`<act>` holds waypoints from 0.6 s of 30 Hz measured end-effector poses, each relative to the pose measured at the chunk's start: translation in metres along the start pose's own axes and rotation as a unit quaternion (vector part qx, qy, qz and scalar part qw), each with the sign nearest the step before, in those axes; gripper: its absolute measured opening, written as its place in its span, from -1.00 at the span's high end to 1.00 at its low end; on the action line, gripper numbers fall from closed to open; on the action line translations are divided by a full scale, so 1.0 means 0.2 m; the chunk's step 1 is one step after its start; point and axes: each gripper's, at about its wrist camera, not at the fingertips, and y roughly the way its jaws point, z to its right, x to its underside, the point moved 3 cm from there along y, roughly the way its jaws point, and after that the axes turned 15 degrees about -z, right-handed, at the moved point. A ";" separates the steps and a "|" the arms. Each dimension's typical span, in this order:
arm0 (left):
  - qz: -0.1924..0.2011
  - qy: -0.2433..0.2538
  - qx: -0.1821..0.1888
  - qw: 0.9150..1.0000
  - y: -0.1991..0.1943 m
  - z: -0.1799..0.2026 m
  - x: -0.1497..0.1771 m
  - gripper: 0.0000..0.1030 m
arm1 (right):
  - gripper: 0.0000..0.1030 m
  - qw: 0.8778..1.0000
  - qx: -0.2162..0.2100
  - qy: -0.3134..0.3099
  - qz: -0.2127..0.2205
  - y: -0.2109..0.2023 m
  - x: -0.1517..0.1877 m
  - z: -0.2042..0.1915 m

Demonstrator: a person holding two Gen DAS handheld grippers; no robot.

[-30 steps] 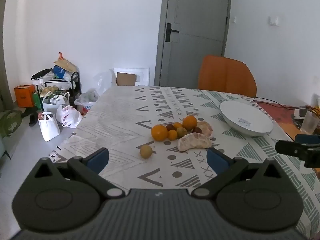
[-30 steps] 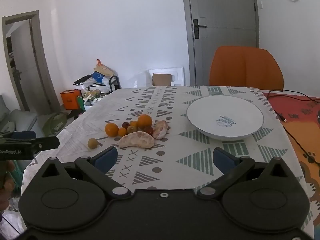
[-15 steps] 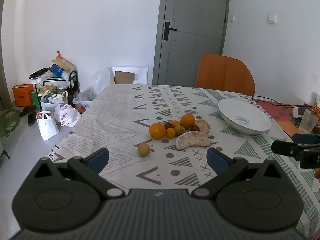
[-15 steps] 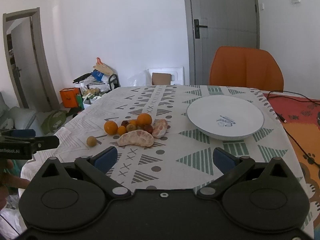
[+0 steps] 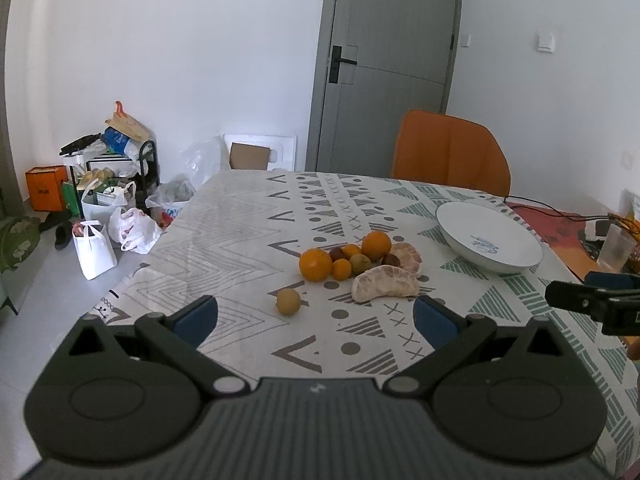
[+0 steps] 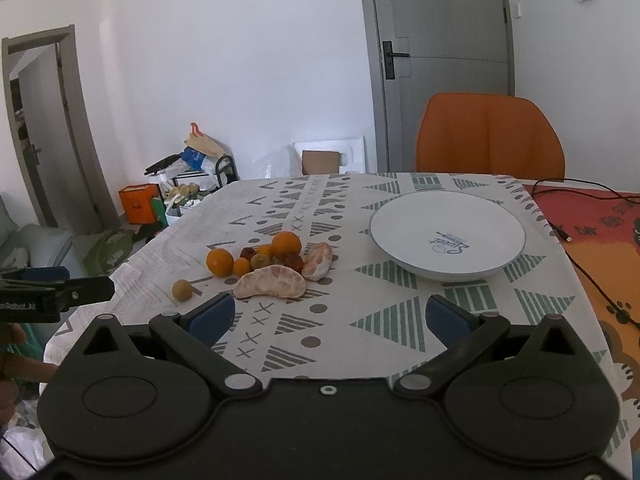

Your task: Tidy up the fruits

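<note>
A cluster of fruit lies mid-table: two oranges (image 5: 315, 265) (image 5: 376, 245), small kumquats, dark plums, and two peeled pomelo wedges (image 5: 385, 282) (image 6: 269, 281). A small yellow-green fruit (image 5: 288, 301) (image 6: 182, 290) sits apart to the left. An empty white plate (image 5: 489, 237) (image 6: 447, 235) stands to the right. My left gripper (image 5: 316, 320) is open and empty, near the front edge, short of the fruit. My right gripper (image 6: 328, 316) is open and empty, hovering in front of the plate and fruit.
The table carries a patterned cloth (image 5: 248, 216). An orange chair (image 5: 450, 150) stands at the far side before a grey door. Bags and boxes (image 5: 108, 208) clutter the floor at left. A black cable (image 6: 592, 272) runs over a red mat at right.
Both grippers have drifted slightly; the fruit and plate sit a little higher in the left view. Nothing was grasped.
</note>
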 end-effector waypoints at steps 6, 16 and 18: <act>0.000 0.000 0.000 1.000 0.00 0.00 0.00 -1.00 | -1.00 1.000 0.021 -0.010 -0.002 0.02 0.00 0.00; 0.000 0.001 0.002 1.000 0.00 -0.01 0.00 -1.00 | -1.00 1.000 0.010 -0.014 0.005 0.00 0.00 0.00; 0.000 0.001 0.002 1.000 0.00 -0.01 0.00 -1.00 | -1.00 1.000 0.008 -0.012 0.004 0.01 0.01 0.00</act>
